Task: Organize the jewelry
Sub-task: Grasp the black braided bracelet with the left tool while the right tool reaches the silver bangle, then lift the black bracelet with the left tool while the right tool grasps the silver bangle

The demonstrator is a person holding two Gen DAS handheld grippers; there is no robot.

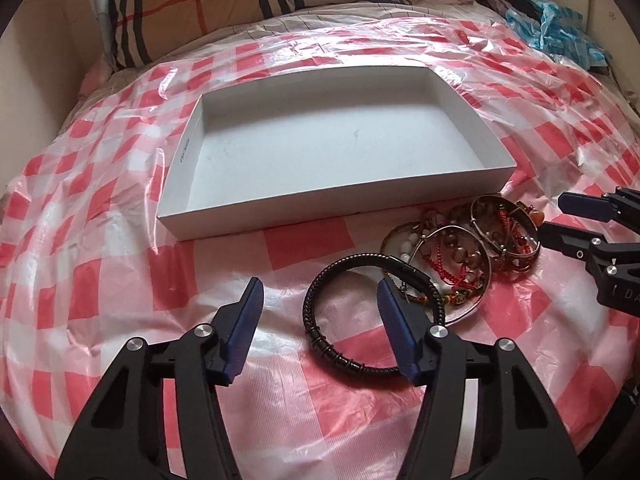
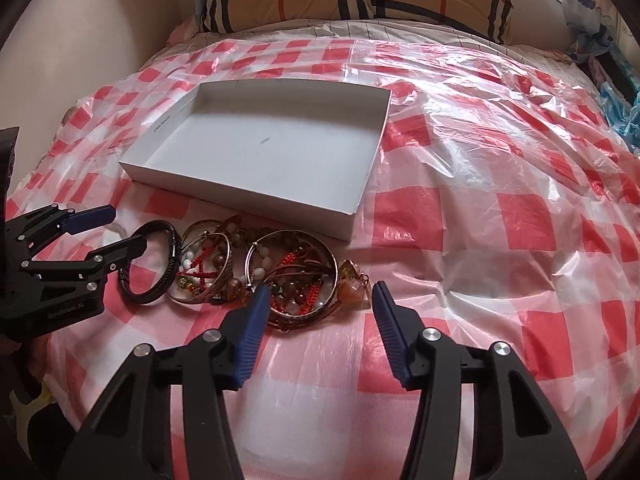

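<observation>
A bed filled both views, spread with a thin, glossy plastic sheet (image 1: 120, 208) in red-and-white checks, crinkled and catching the light. At the head lay tan plaid pillows (image 1: 200, 4) with dark and red stripes, and crumpled blue plastic (image 1: 560, 28) sat at the far right edge, partly cut off by the round lens border.

A shallow white cardboard tray (image 1: 184, 152) — rectangular, matte, with low straight walls — rested on the sheet. Just in front of its near wall lay the jewelry. A black braided bracelet (image 1: 316, 316), cord-like with small metal rings wound around one stretch, lay flat at the left of the group. Beside it, and touching it, was a tangle of bangles and beads (image 1: 460, 256): thin metal hoops, glassy brown beads, white beads, red knotted cord. The pieces overlapped so much that they could not be counted or told apart. At the heap's right end sat an amber-coloured stone piece (image 2: 352, 284), its shape hard to make out.

The left gripper (image 1: 320, 292) hovered over the black bracelet with its ribbed blue pads apart; the right pad hid part of the band, and neither pad was seen pressing on it. The right gripper (image 2: 318, 300) hung over the right end of the heap, likewise apart and clamped on nothing — its left pad covered the edge of one bangle. Both tongs' black arms were cut off at the bottom of the frames.
</observation>
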